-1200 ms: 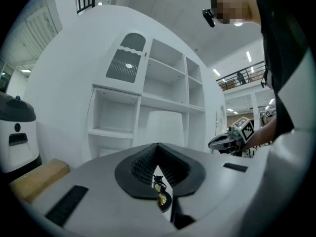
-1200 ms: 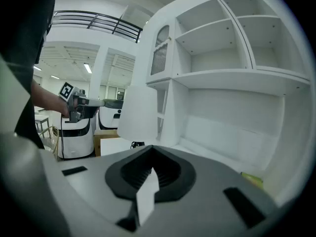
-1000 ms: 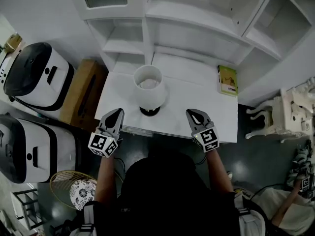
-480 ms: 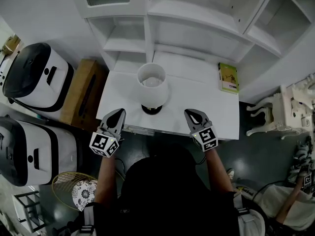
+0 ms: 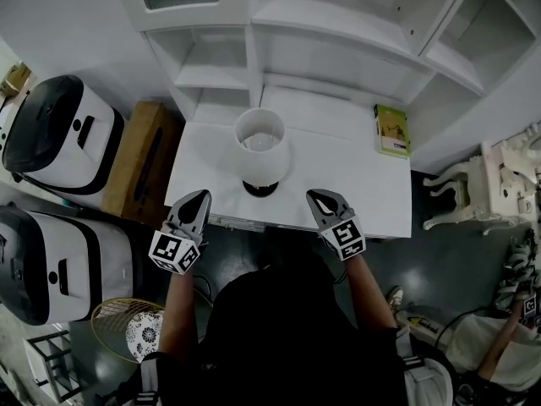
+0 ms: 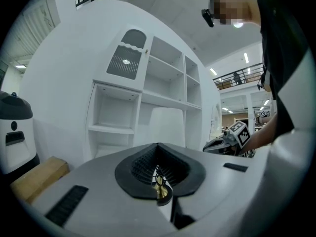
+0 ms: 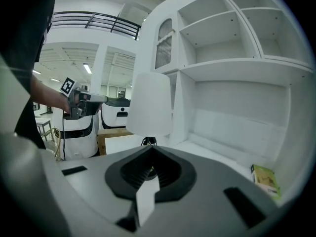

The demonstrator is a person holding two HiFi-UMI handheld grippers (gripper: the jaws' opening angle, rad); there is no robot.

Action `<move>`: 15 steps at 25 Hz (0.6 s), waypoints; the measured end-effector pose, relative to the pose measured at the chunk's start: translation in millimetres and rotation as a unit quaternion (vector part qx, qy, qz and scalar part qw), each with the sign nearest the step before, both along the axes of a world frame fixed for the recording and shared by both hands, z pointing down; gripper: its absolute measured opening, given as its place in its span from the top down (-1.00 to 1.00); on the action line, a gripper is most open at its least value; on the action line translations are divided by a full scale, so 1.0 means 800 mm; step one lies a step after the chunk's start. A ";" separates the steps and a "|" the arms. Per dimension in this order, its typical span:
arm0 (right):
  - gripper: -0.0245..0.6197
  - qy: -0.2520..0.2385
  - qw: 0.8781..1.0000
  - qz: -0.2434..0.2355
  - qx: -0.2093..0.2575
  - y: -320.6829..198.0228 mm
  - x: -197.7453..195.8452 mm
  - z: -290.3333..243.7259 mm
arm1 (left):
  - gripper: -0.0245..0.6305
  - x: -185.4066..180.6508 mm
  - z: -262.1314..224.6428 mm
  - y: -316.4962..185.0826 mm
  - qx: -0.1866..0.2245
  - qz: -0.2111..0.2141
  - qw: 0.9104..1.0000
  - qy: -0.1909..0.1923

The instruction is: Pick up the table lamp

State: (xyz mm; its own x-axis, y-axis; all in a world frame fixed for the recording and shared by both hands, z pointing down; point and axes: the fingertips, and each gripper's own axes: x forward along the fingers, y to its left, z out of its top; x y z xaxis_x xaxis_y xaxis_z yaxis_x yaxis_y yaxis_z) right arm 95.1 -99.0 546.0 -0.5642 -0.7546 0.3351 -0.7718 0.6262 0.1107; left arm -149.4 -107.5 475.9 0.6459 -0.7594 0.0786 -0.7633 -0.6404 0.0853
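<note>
The table lamp [image 5: 260,146] has a white drum shade and a dark round base [image 5: 259,189]. It stands upright near the front of the white desk [image 5: 372,197]. My left gripper [image 5: 197,200] hovers at the desk's front edge, left of the base, its jaws shut and empty. My right gripper [image 5: 319,198] hangs at the front edge, right of the base, also shut and empty. Neither touches the lamp. The left gripper view has the shade [image 6: 165,125] straight ahead beyond the jaws. In the right gripper view the shade [image 7: 149,103] stands ahead, slightly left.
A white shelf unit [image 5: 338,32] rises behind the desk. A green book [image 5: 390,131] lies at the desk's right rear. Left of the desk are a cardboard box [image 5: 139,159] and two white-and-black machines [image 5: 59,129]. A white ornate stool [image 5: 499,184] stands at the right.
My right gripper has shifted left along the desk's front edge, nearer the lamp base. The left gripper has stayed about where it was. Both stay shut.
</note>
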 end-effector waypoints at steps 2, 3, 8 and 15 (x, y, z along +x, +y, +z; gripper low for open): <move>0.89 -0.001 1.000 -0.010 -0.002 -0.002 -0.007 0.006 | 0.90 -0.003 0.001 -0.001 0.000 -0.004 1.000 -0.001; 0.87 -0.003 1.000 -0.015 -0.003 -0.003 -0.011 0.009 | 0.90 -0.005 0.002 -0.001 0.000 -0.006 1.000 -0.002; 0.65 -0.011 0.999 -0.039 -0.011 -0.015 -0.029 0.024 | 0.90 -0.010 0.000 -0.004 -0.002 -0.013 1.000 -0.003; 0.36 -0.018 0.997 -0.077 -0.017 -0.036 -0.075 0.055 | 0.90 -0.033 0.003 0.001 -0.004 -0.034 0.999 -0.011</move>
